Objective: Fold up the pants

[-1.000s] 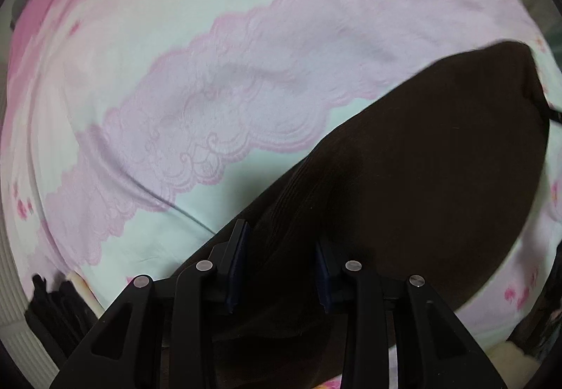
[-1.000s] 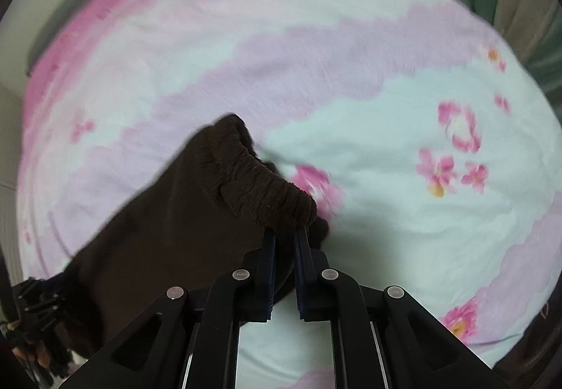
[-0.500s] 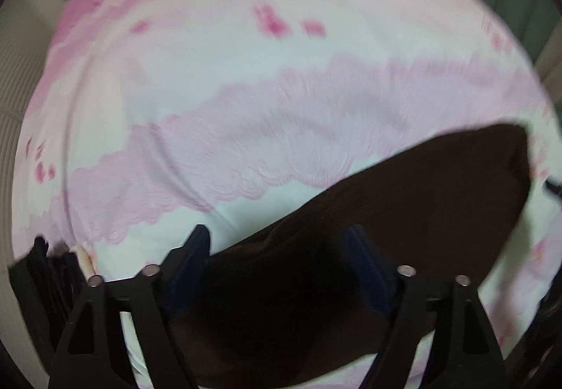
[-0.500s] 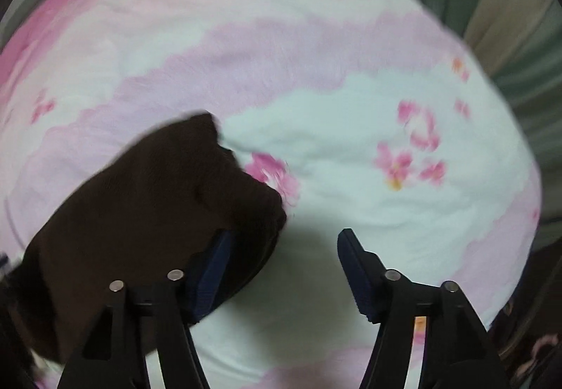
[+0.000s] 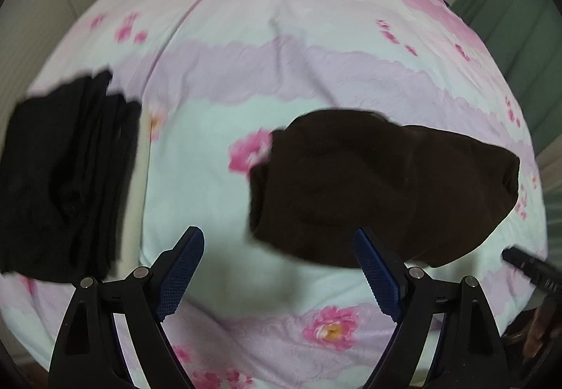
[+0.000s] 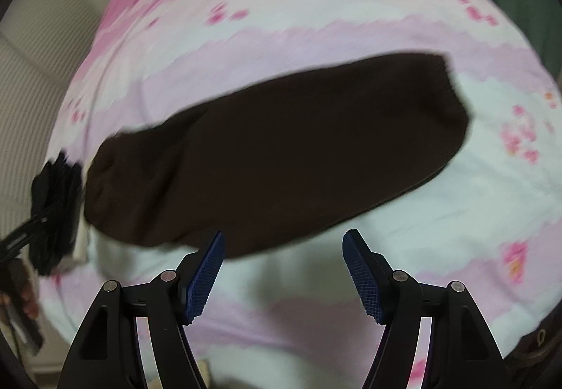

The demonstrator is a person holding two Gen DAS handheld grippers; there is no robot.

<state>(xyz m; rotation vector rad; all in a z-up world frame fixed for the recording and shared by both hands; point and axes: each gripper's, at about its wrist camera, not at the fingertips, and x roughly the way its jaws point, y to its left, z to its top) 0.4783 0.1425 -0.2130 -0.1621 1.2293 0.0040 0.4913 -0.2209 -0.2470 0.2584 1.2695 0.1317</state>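
Note:
The dark brown pants (image 5: 383, 189) lie folded in a long flat bundle on the pink flowered bedspread (image 5: 281, 73). In the right wrist view they (image 6: 274, 153) stretch across the middle, elastic end at the upper right. My left gripper (image 5: 279, 269) is open and empty, raised just in front of the pants' near edge. My right gripper (image 6: 282, 269) is open and empty, also raised back from the pants' near edge. Neither touches the cloth.
A stack of black folded clothes (image 5: 66, 178) lies on the bed to the left; it shows at the left in the right wrist view (image 6: 56, 210). The other gripper's black tip (image 5: 527, 266) shows at the right. Green curtain (image 5: 520, 20) behind the bed.
Both grippers let go of the pants, opened wide and pulled back and up. The pants now lie flat on the bed.

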